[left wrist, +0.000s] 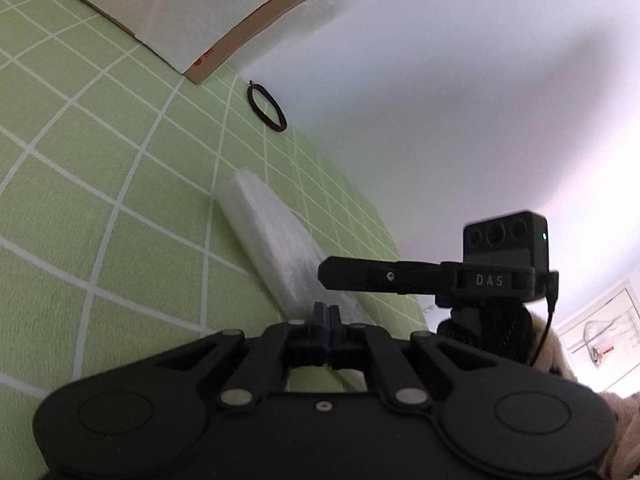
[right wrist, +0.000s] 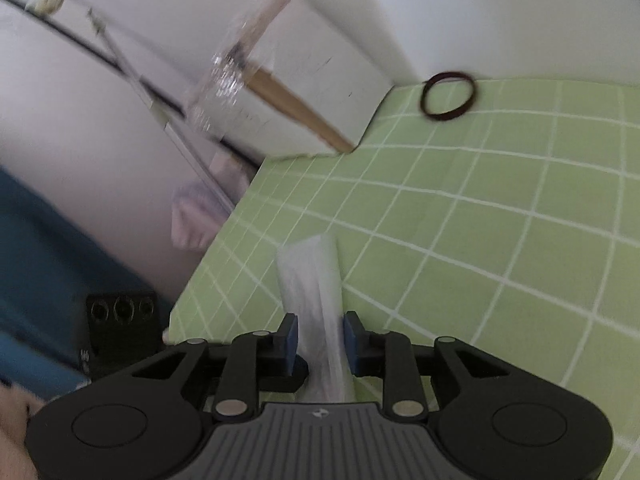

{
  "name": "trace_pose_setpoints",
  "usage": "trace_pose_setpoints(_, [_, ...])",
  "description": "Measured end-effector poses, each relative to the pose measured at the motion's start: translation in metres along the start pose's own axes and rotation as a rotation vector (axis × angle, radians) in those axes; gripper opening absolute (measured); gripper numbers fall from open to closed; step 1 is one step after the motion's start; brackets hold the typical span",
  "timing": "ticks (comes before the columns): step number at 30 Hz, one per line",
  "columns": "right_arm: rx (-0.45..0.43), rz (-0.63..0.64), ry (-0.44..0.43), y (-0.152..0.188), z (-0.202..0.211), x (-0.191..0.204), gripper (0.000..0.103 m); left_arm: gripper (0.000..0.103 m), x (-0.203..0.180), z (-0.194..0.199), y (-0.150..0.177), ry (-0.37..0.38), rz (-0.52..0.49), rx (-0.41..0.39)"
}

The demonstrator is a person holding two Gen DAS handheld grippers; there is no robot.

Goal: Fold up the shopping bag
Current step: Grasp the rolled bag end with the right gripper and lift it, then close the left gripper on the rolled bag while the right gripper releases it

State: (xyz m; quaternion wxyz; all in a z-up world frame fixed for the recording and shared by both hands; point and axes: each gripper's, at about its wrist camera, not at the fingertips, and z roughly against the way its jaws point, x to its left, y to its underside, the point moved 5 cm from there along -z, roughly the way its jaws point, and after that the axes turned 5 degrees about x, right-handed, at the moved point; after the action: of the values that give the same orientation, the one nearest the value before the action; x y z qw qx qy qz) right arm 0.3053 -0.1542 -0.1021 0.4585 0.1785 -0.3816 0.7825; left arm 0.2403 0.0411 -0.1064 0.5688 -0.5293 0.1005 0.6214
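Note:
The shopping bag [left wrist: 276, 236] is thin clear-white plastic, folded into a long narrow strip on the green checked tablecloth [left wrist: 100, 184]. In the left wrist view my left gripper [left wrist: 326, 314] is shut, its blue pads pressed together at the near end of the strip; whether plastic is pinched between them is hidden. The right gripper's finger [left wrist: 360, 276] shows from the side above the strip. In the right wrist view the strip [right wrist: 314, 280] runs between the pads of my right gripper [right wrist: 320, 336], whose jaws stand apart on either side of it.
A dark hair tie [left wrist: 267, 107] lies near the wall, also in the right wrist view [right wrist: 449, 95]. A cardboard sheet with white paper [left wrist: 168, 12] lies at the far side. The table edge [right wrist: 216, 240] drops off at left. A black camera block [right wrist: 120, 320] is below it.

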Motion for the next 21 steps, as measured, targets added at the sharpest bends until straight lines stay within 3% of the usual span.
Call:
trace_pose_setpoints(2, [0.033, -0.006, -0.012, 0.001, 0.001, 0.000, 0.028, 0.002, 0.000, -0.001, 0.000, 0.001, 0.001, 0.005])
trace_pose_setpoints(8, [0.078, -0.138, -0.157, 0.016, 0.005, -0.012, 0.031, 0.002, 0.002, 0.001, 0.003, 0.011, 0.012, 0.003])
trace_pose_setpoints(14, [0.082, -0.131, -0.179, 0.016, -0.005, -0.003, 0.032, 0.002, 0.005, 0.001, 0.002, 0.038, 0.027, -0.010])
trace_pose_setpoints(18, [0.014, -0.097, -0.143, 0.027, 0.001, 0.003, 0.029, 0.002, 0.005, -0.001, 0.001, 0.039, 0.031, -0.024])
trace_pose_setpoints(21, [-0.058, -0.170, -0.133, 0.039, 0.009, -0.003, 0.014, 0.002, 0.009, 0.000, -0.003, 0.036, 0.073, -0.040])
